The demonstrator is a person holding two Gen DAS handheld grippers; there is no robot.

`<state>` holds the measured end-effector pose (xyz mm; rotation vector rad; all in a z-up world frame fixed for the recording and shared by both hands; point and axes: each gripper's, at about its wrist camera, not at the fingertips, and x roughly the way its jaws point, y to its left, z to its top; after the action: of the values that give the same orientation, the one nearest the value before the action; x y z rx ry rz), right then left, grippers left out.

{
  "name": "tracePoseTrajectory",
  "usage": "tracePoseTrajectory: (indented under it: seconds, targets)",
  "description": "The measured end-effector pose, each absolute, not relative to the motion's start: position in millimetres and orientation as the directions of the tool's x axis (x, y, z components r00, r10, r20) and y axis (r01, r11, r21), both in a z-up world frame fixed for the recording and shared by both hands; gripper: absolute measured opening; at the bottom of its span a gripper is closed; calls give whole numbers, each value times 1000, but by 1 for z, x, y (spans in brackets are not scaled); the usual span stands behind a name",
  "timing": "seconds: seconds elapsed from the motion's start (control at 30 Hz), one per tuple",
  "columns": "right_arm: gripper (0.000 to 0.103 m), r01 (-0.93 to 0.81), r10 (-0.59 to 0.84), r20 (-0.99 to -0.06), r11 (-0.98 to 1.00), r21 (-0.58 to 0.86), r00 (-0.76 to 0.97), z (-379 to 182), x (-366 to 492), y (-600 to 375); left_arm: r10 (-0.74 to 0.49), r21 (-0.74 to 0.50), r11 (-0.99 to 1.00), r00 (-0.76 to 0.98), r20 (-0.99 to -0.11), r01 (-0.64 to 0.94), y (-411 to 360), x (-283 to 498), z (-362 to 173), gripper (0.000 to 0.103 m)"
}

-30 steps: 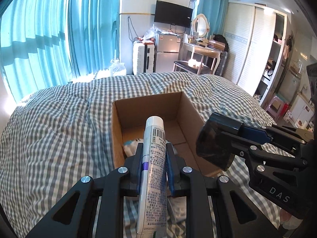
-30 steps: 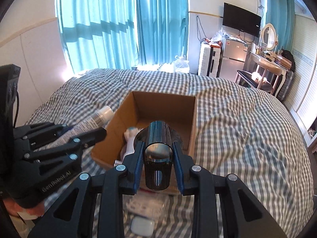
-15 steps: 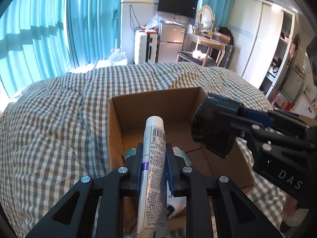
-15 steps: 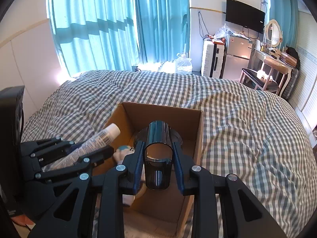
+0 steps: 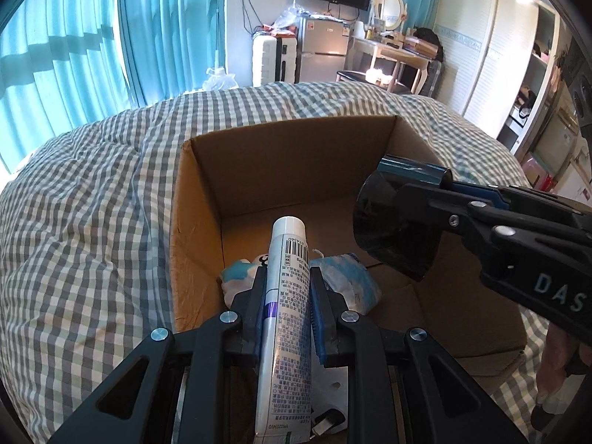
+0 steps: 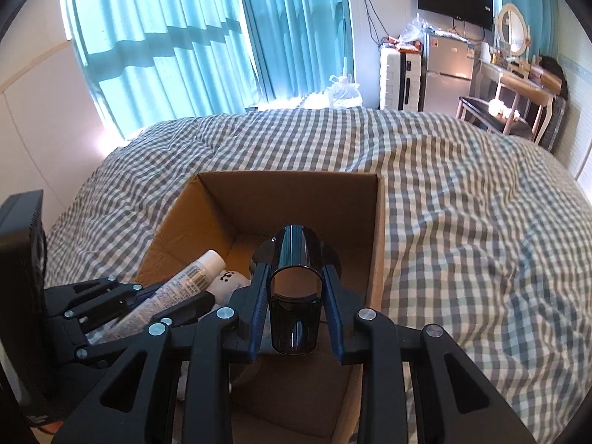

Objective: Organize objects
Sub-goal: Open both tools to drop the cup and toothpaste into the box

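A white squeeze tube (image 5: 286,318) with a round white cap, a barcode and dense small print is clamped between the jaws of the left gripper (image 5: 288,288), cap pointing forward over the open cardboard box (image 5: 288,170). A dark, glossy, translucent cylindrical attachment (image 6: 294,296), hollow and flaring at its far end, is gripped between the blue-padded jaws of the right gripper (image 6: 295,296); it is also held above the box interior, to the right of the tube. The box is seen resting on a grey-and-white checked duvet (image 5: 81,229).

In the left wrist view, 2 items are shown lying on the box floor just beyond the fingertips: a white-and-teal soft item (image 5: 240,273) and a crumpled white-and-blue packet (image 5: 349,281). The wide round mouth of the dark attachment (image 5: 397,225) is seen from the side there, along with the lettering "DAS" on the right gripper body (image 5: 518,244).

In the right wrist view, the attachment is seen end-on as a hollow arch, and a small panda face is visible on the white item (image 6: 229,279) beneath the tube (image 6: 177,292). The left gripper (image 6: 122,307) appears at lower left. Teal curtains (image 6: 192,44) and a white suitcase (image 6: 401,77) are visible behind the bed.
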<state>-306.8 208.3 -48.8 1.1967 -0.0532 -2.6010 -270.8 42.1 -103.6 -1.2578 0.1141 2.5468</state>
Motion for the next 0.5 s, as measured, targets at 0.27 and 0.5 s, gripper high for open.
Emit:
tracePoseTrajectory:
  seconds: [0.27, 0.5]
  targets:
    - [59, 223, -262, -706, -963, 149, -658, -31, -288, 214, 239, -69, -950, -569, -787, -303, 40, -254, -95, 49]
    - [59, 199, -218, -674, -974, 107, -706, 3, -256, 225, 237, -69, -956, -616, -752, -284, 29, -232, -67, 81]
